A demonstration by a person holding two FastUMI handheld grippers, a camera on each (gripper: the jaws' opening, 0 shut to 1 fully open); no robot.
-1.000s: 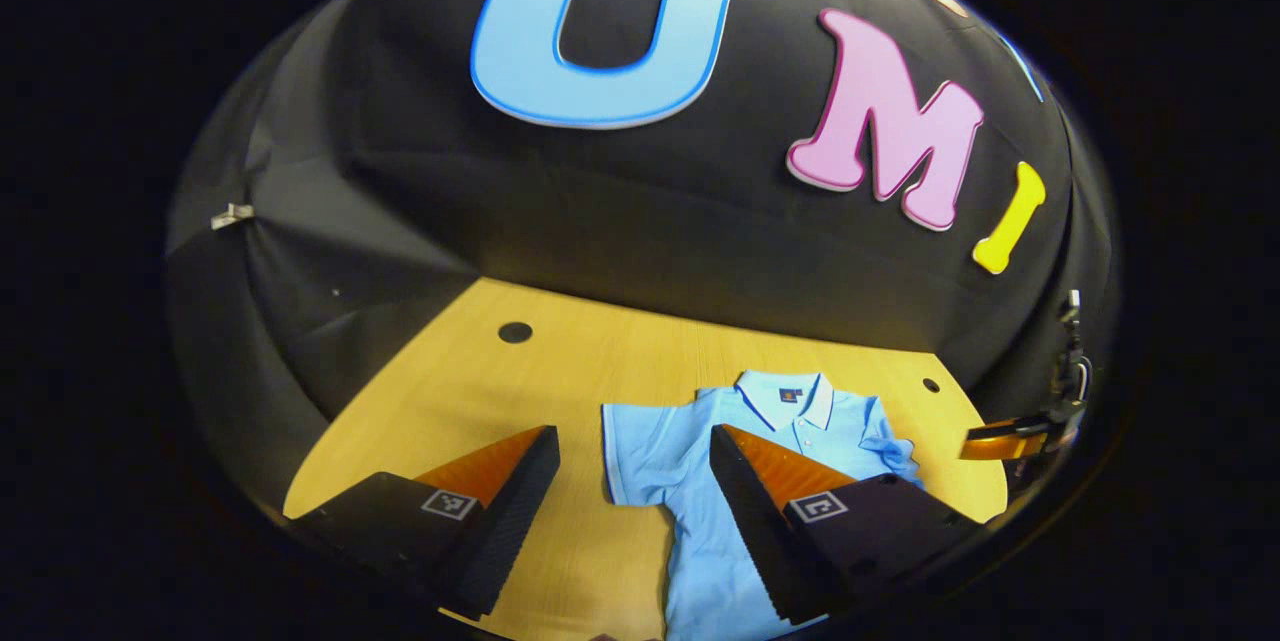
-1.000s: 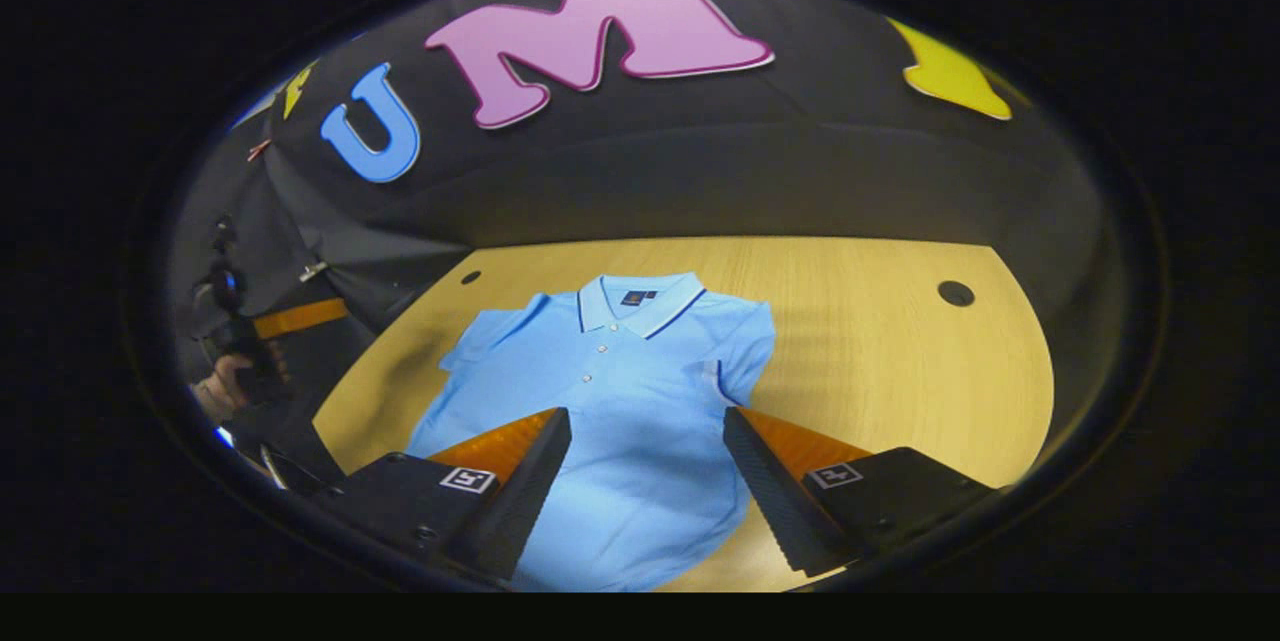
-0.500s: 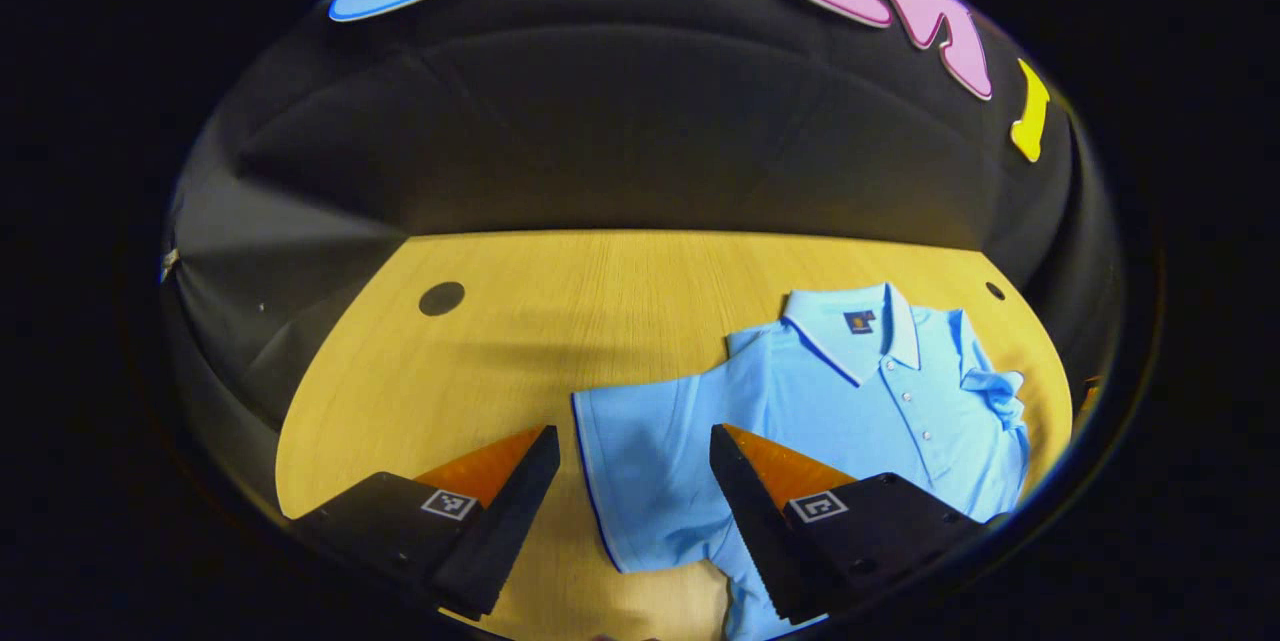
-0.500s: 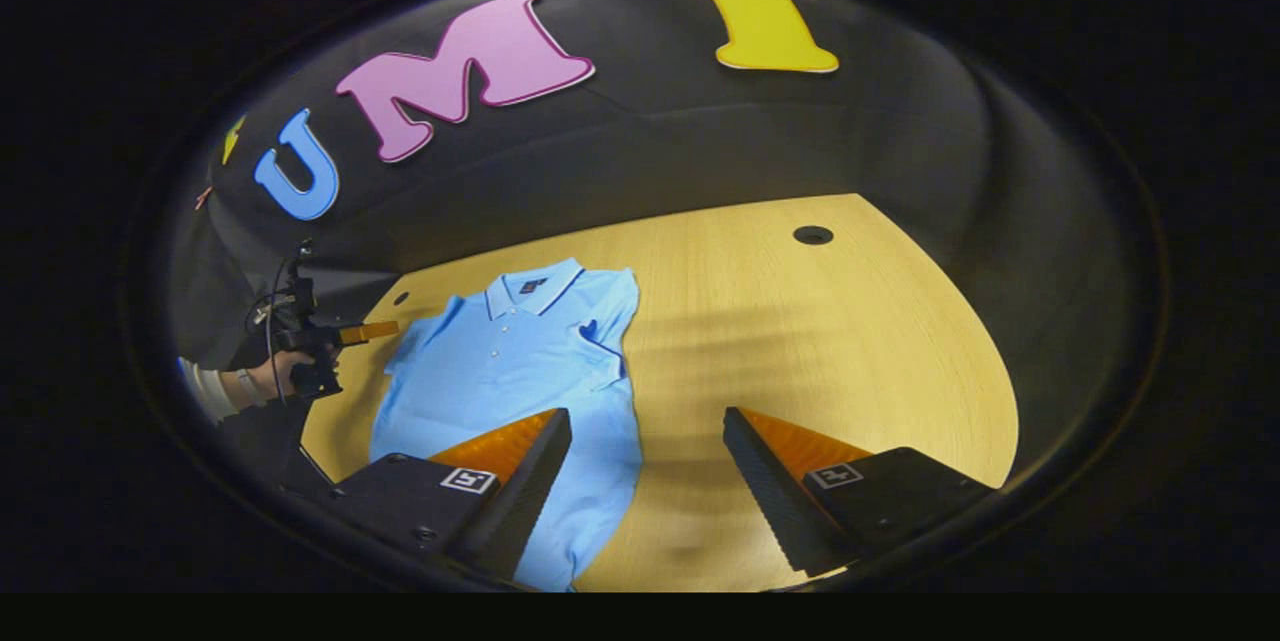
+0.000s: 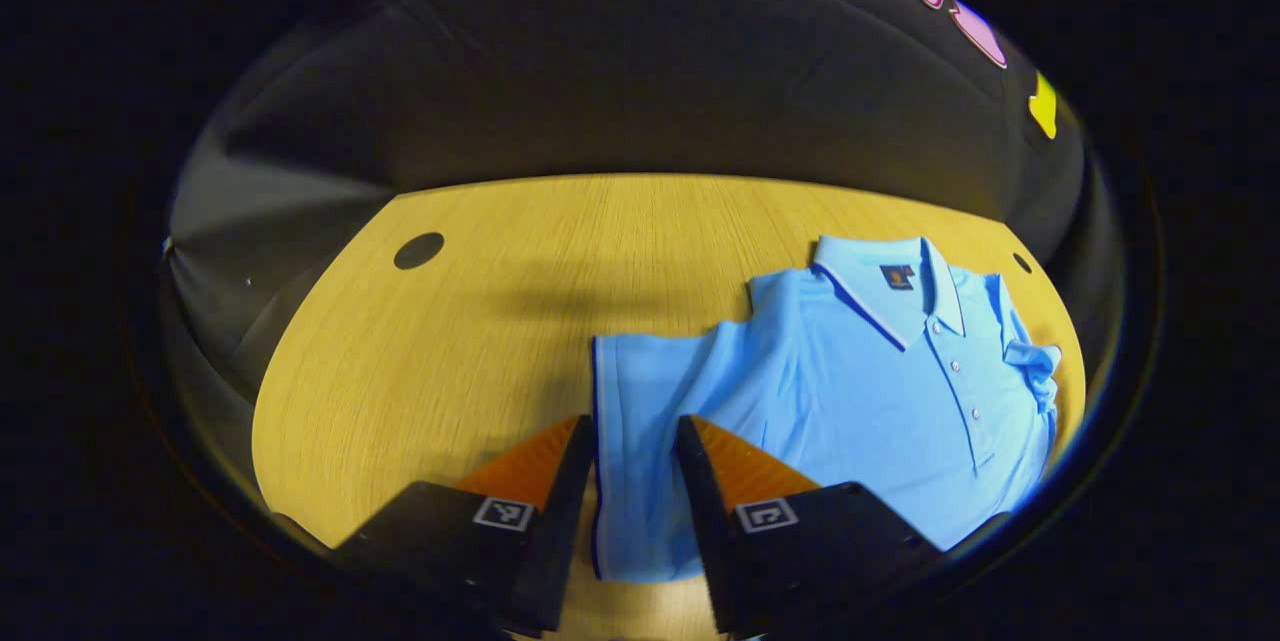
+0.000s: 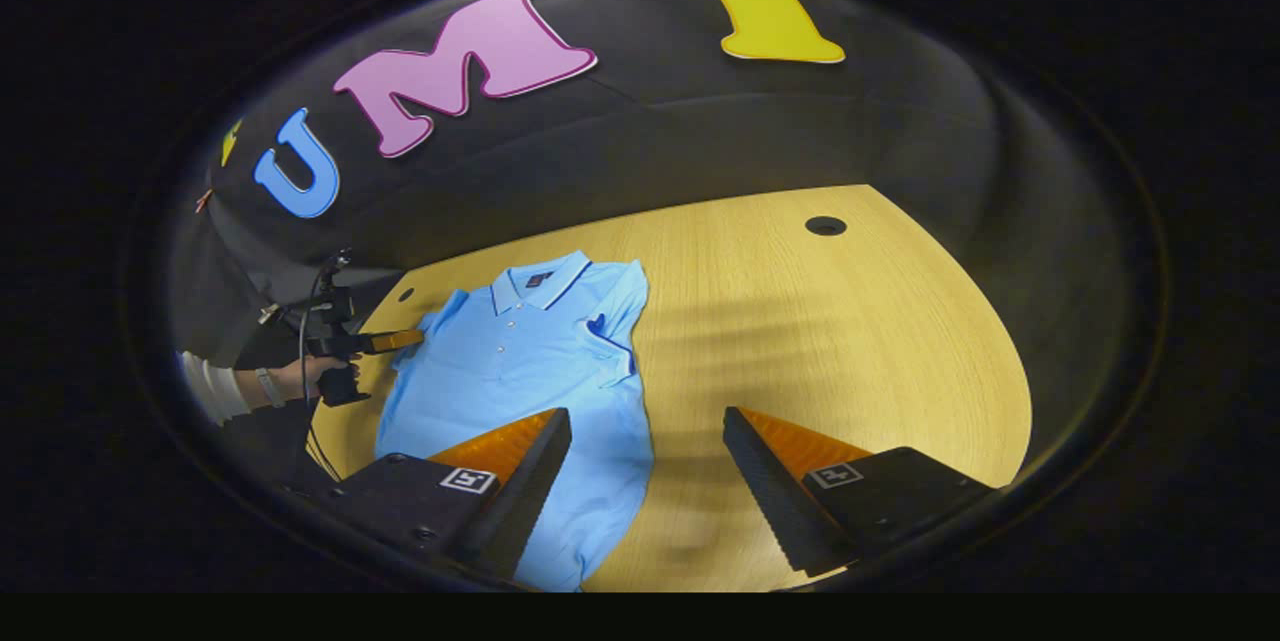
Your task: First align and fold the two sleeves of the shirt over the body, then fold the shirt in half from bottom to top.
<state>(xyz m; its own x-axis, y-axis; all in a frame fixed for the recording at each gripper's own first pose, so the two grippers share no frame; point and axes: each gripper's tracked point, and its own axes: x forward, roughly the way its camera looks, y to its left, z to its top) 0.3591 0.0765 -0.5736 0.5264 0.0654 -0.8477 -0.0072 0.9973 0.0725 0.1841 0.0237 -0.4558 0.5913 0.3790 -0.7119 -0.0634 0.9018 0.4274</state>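
Observation:
A light blue polo shirt [image 5: 870,371] lies face up on the wooden table [image 5: 450,351], collar away from me. Its left sleeve [image 5: 640,391] is spread flat toward my left gripper [image 5: 635,436], whose fingers have narrowed around the sleeve's hem edge, a gap still showing between them. In the right gripper view the shirt [image 6: 510,361] lies at the left, and its right sleeve [image 6: 605,336] is turned in over the body. My right gripper [image 6: 645,421] stands open above the table beside the shirt's lower right side. The left gripper [image 6: 405,339], held by a hand, shows at the far sleeve.
The table [image 6: 850,341] has a round cable hole [image 6: 825,225] at its far right and another hole [image 5: 418,250] at its far left. Black cloth walls close the table in at the back and sides.
My left gripper came down and forward onto the left sleeve, and its fingers narrowed around the hem edge. My right gripper swung right off the shirt's body, then held almost still.

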